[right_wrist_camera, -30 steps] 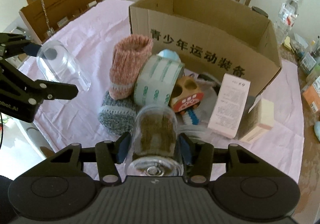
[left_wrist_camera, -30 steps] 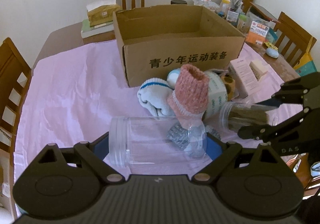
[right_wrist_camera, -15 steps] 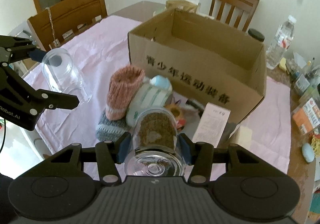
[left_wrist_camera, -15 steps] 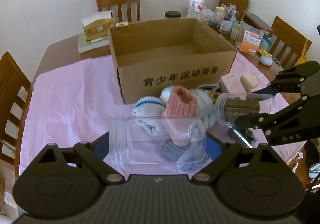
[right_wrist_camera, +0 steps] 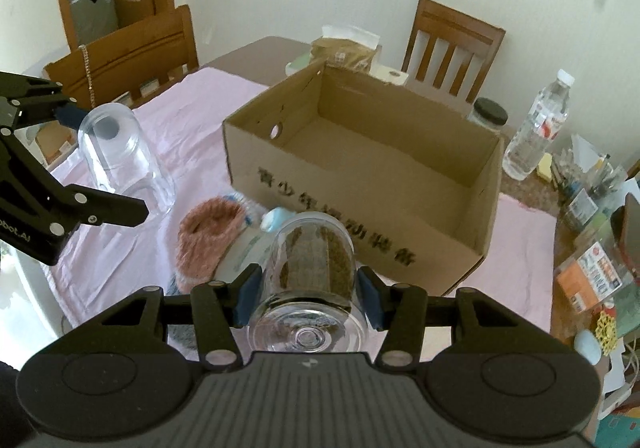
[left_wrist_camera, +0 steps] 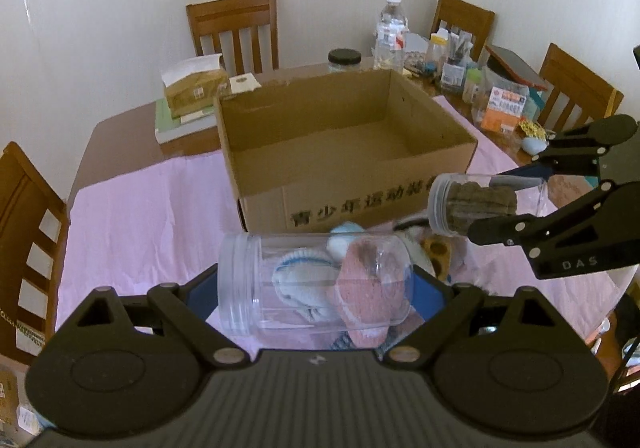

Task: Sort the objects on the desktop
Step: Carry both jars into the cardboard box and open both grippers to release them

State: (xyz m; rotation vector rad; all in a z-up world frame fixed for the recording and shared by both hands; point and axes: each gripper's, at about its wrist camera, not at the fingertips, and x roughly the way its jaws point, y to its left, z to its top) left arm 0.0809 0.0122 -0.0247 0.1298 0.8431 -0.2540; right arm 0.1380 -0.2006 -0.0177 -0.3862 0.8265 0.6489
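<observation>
Pink cloth (left_wrist_camera: 152, 216) covers most of the wooden counter (left_wrist_camera: 116, 140), and an open, empty cardboard box (left_wrist_camera: 344, 152) sits on it with chairs and clutter behind. Both tools are raised above a pile of socks and other small things at the box's near side. The left tool (left_wrist_camera: 316, 284) is spread wide yet pinching the clear empty jar (left_wrist_camera: 316, 284) end to end, so the jar's long axis runs crosswise between the pads, mouth to the left. The right tool (right_wrist_camera: 308, 288) is drawn in close, pinching the jar of brown contents (right_wrist_camera: 312, 268) across its body; that jar's long axis points forward along the fingers, its base toward the camera.

What matters next, I judge, is that the box opening lies straight ahead of and below both jars. The right tool looks slightly nearer the box's front wall, so its jar could clear the rim first; the left jar must travel forward and a little right.
</observation>
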